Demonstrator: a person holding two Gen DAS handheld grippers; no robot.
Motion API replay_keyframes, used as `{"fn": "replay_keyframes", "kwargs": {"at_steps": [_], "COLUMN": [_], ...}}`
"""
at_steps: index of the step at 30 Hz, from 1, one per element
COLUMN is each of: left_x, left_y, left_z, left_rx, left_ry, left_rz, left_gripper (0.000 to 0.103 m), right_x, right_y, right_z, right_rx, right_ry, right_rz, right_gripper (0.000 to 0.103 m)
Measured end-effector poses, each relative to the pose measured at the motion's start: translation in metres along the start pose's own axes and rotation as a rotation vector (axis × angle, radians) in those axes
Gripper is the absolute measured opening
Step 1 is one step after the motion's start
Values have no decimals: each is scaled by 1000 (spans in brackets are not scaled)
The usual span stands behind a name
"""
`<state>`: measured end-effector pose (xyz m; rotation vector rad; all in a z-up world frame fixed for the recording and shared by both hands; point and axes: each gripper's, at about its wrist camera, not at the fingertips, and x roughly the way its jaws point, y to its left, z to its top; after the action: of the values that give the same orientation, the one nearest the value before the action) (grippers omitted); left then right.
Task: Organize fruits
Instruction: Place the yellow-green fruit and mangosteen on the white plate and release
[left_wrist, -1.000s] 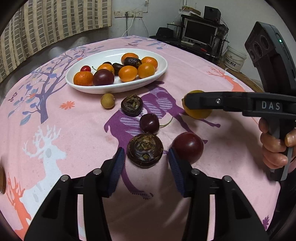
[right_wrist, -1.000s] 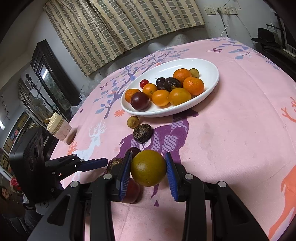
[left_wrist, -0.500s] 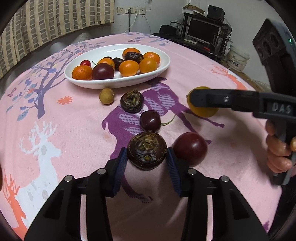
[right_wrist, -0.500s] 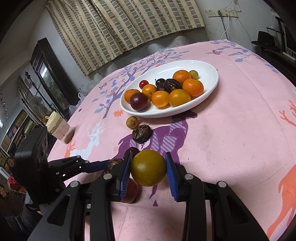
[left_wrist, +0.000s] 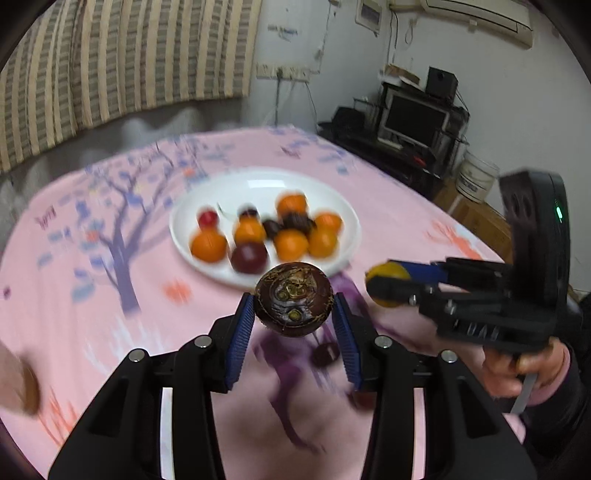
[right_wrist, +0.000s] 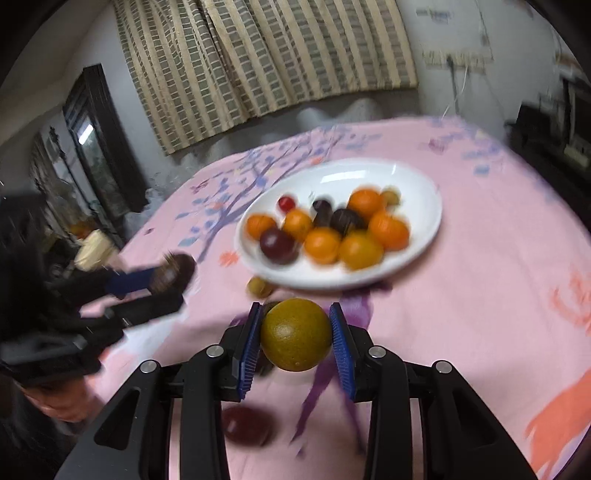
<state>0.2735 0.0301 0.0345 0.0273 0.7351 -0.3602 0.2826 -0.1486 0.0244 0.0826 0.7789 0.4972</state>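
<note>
- The left gripper (left_wrist: 294, 320) had its blue-padded fingers (left_wrist: 240, 339) just drawn in and pressed on both sides of a dark brown, round, rough-skinned fruit (left_wrist: 293, 300), held clear above the bench.
- The right gripper (right_wrist: 295, 338) had its fingers (right_wrist: 248, 347) clamped narrowly on a round yellow-green citrus fruit (right_wrist: 296, 335), also off the pink printed tablecloth (right_wrist: 498, 280).
- Beyond both sets of fingertips lay the white oval plate (left_wrist: 332, 199) with orange, dark purple and small red fruits; motion blur smeared them, so their kinds could not be told.
- Below the left fingers, a small dark fruit (left_wrist: 325, 353) showed only as a blurred patch on the cloth.
- Under the right gripper's left finger, a dark red round fruit (right_wrist: 246, 424) lay blurred and partly hidden; a small yellowish fruit (right_wrist: 259, 286) sat just beyond the fingertips at the plate's near rim.
- In the right wrist view the other gripper was a dark smear at the left; what it held there was hard to make out.
</note>
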Motion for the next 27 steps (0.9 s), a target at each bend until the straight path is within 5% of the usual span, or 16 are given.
{"fn": "replay_keyframes", "kwargs": {"at_steps": [11,19,23,27], "left_x": [101,157,141,103], "left_y": [43,65,65,62], "left_z": [82,96,96,87], "left_rx": [-81,-132,-143,-161], "left_ry": [31,90,48,2], "left_rz": [100,129,192,208], "left_gripper": [42,44,75,84], "right_x": [59,103,100,75], "right_y": [-21,-37,-38,-29], "right_z": [71,95,99,97], "right_rx": [-45,-20,-8,-13], "right_ry": [-41,-5,-35,-70], "right_rz": [-139,-109,-92,-67], "right_gripper": [37,38,50,58]}}
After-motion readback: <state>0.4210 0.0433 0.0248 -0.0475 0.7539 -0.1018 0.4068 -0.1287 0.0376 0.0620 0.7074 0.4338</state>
